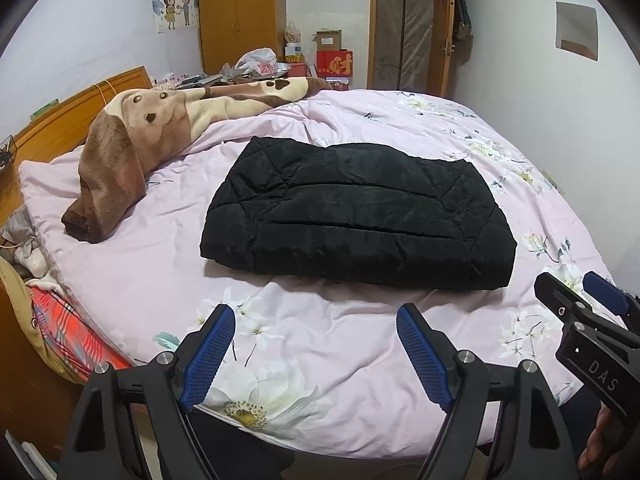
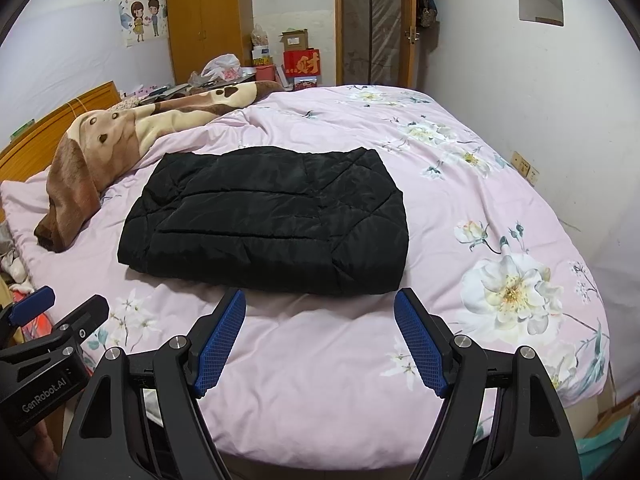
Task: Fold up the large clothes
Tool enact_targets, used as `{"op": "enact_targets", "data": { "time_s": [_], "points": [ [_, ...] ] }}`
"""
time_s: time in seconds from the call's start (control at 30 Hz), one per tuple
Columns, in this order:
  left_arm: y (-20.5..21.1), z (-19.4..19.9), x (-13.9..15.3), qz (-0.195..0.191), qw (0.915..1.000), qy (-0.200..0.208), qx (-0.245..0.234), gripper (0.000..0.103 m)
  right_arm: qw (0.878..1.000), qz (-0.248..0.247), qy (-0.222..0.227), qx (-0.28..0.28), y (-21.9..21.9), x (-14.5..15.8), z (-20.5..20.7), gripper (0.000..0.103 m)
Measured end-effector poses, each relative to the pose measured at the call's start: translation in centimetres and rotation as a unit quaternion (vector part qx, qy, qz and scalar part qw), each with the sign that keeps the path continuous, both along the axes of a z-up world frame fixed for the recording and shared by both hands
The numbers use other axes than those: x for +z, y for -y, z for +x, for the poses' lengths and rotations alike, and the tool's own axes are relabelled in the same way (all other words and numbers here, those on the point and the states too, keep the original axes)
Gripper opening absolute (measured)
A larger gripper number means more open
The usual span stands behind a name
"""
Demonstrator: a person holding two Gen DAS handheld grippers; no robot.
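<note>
Black quilted jacket (image 1: 356, 216) lies folded into a thick rectangle in the middle of the bed, on the pink floral duvet (image 1: 328, 344), with no gripper touching it. Left gripper (image 1: 316, 320) hangs over the near edge of the bed, its blue-padded jaws spread wide with nothing between them; the jacket sits a little beyond its tips. Right gripper (image 2: 320, 304) is likewise wide apart and empty, its tips near the jacket's front edge but clear of it. In the left wrist view the right gripper's black body shows the letters "DAS"; in the right wrist view the left gripper's body reads "GenRobot.AI". A brown and cream plush blanket (image 1: 132, 152) is bunched along the bed's left side by the wooden headboard (image 1: 72, 108). Across the room a red box (image 2: 302, 63) carries a large gold Chinese character, beside a wooden wardrobe (image 2: 208, 20); its smaller print is too small to read.
</note>
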State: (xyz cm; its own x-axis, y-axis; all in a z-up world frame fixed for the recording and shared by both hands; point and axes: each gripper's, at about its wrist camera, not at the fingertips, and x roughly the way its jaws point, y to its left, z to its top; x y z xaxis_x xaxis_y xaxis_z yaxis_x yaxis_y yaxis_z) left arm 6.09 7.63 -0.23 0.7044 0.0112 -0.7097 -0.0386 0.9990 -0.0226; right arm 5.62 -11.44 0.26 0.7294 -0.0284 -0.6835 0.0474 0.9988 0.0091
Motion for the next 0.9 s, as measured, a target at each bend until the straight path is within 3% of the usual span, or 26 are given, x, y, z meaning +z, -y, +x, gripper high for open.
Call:
{"op": "enact_targets", "data": {
  "time_s": [0.9],
  "points": [
    [0.03,-0.16,-0.24,-0.009,0.9999,-0.006,-0.005,0.083,1.000,0.000,-0.002,0.000,0.09,-0.03,-0.22,0.077]
  ]
}}
